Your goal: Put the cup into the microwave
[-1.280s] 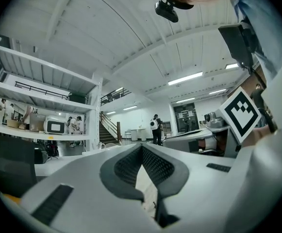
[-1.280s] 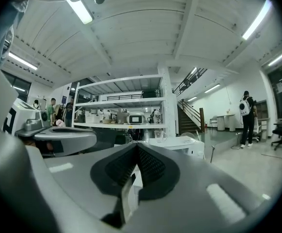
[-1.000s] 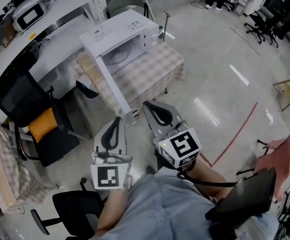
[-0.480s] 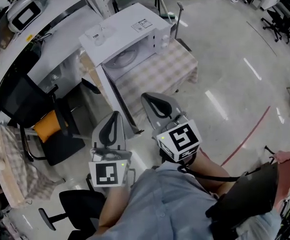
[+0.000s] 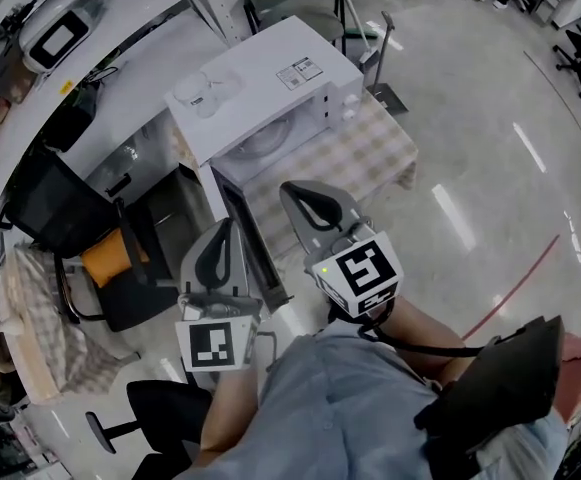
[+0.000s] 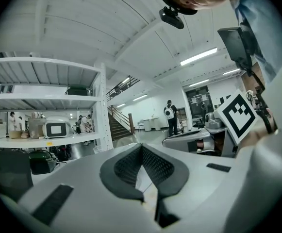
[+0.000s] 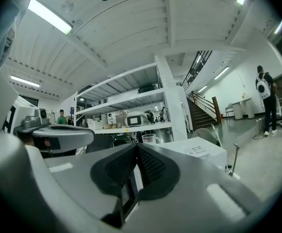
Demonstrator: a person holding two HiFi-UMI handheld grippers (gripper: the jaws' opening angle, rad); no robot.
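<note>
Both tongs, left (image 5: pixel 222 243) and right (image 5: pixel 305 200), are clenched and empty at lower centre. The clear cup (image 5: pixel 196 94) sits atop the microwave (image 5: pixel 280 73), upper left. Risk: clenched tongs could topple the cup, or clip the open door (image 5: pixel 253 240).

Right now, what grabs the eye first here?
The white microwave sits on a checked tablecloth, its door hanging open toward the person and a clear cup standing on its top. In front, the left gripper and right gripper are both shut and empty, aimed toward it.
</note>
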